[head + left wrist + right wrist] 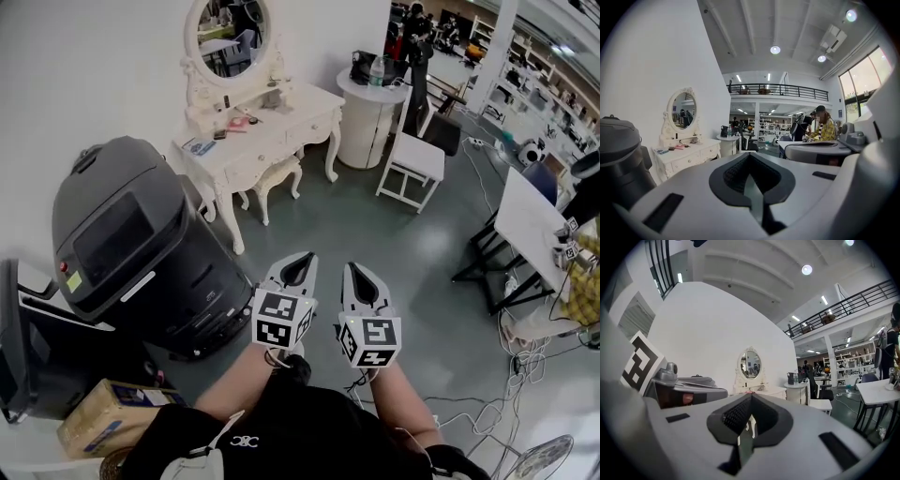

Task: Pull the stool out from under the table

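A cream cushioned stool (pixel 273 177) with curved legs stands tucked under the white dressing table (pixel 298 114), which carries an oval mirror (pixel 227 36), at the far side of the room. Both grippers are held close to my body, well short of the stool. The left gripper (pixel 298 266) and the right gripper (pixel 362 276) point toward the table with their jaws shut on nothing. The dressing table (pixel 689 156) shows at left in the left gripper view, beyond the left gripper (pixel 750 157). In the right gripper view the dressing table (pixel 764 391) lies straight ahead of the right gripper (pixel 750 399).
A big dark grey machine (pixel 131 239) stands at the left, close to the dressing table. A white chair (pixel 413 159) and a round white stand (pixel 367 117) are to the table's right. A white desk (pixel 536 217), floor cables (pixel 525 361) and a cardboard box (pixel 108 419) lie nearer.
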A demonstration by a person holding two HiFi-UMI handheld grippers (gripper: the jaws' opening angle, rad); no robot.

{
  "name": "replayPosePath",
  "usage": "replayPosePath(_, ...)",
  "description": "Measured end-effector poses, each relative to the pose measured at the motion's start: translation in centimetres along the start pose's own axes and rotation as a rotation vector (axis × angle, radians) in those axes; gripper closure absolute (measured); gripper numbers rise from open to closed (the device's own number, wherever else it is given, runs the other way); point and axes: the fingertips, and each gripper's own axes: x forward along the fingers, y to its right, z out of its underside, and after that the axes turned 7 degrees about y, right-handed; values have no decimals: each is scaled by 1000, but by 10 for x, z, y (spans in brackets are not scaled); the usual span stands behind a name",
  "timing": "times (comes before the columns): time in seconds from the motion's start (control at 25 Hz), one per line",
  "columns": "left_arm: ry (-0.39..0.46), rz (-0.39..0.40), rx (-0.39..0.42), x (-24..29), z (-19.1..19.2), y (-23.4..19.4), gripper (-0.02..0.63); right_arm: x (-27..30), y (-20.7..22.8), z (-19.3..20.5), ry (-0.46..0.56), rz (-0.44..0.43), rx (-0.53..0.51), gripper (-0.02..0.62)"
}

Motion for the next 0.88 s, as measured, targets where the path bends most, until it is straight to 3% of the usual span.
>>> replayPosePath(0.6,13,40,15,129,-40,-104,611,165,31,-17,-1,-4,-34,588)
replayPosePath(0.88,-11,75,25,166,-31,-136,611,215,39,-6,-8,23,-14,588)
